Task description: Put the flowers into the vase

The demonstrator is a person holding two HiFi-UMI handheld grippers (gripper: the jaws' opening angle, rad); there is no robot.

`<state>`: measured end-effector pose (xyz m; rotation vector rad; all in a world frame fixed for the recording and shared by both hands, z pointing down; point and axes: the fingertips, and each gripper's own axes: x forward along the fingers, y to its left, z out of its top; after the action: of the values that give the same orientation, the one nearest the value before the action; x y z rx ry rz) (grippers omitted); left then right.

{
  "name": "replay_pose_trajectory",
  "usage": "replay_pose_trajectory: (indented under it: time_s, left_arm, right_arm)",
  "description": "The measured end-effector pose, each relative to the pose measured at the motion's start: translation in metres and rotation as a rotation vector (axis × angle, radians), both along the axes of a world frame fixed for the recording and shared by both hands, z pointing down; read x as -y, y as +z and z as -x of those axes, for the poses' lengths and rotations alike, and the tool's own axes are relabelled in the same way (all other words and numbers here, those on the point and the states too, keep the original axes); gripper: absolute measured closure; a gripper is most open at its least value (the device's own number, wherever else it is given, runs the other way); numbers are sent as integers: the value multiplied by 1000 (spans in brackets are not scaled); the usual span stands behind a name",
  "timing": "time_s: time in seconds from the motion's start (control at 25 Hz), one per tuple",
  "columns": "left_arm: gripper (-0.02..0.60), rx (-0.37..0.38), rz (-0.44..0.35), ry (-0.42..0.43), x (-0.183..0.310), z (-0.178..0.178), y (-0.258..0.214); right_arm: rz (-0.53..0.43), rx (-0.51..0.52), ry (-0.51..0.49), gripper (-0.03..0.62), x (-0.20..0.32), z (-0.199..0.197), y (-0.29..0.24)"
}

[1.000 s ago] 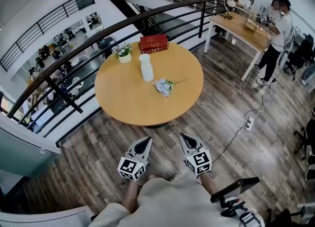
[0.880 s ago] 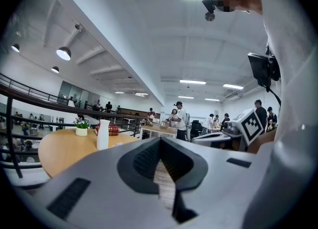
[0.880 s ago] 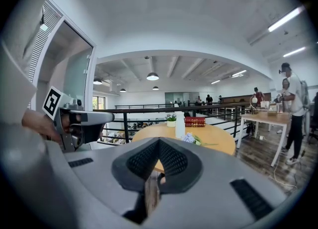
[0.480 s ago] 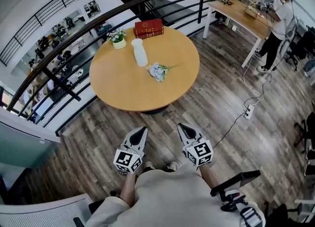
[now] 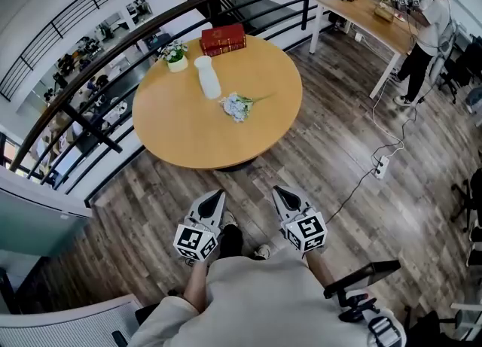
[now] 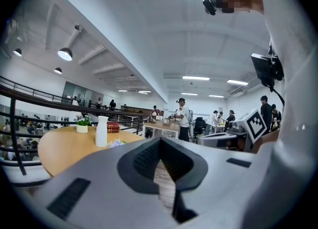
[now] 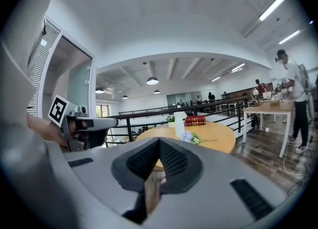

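Clearly nothing is done yet: the flowers (image 5: pixel 236 106) lie on the table (image 5: pixel 188 142) near the upright vase (image 5: pixel 207 77). The left gripper (image 5: pixel 217 196) and right gripper (image 5: pixel 280 192) are clenched on nothing, well short of the table.

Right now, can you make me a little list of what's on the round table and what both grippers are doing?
table: round, wooden, by a railing
vase: white, upright
flowers: lying beside the vase, not in it
far edge: red books, small potted plant
left gripper: jaws shut, empty, over the floor
right gripper: jaws shut, empty, over the floor
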<state>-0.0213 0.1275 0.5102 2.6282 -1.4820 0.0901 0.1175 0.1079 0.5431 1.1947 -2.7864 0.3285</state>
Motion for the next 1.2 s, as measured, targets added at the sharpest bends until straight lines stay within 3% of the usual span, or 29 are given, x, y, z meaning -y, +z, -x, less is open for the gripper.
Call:
replay_pose_trajectory:
  time_s: [0.56, 0.92, 1.2]
  left_arm:
    - [575, -30, -7, -21, 91, 31, 11]
    - [575, -48, -2, 8, 186, 76, 3]
    - [575, -44, -42, 16, 250, 117, -16]
  right_arm:
    - [0, -26, 25, 585, 79, 18, 8]
    - [-8, -55, 26, 585, 175, 76, -13]
    - [-31, -65, 14, 585, 239, 123, -29]
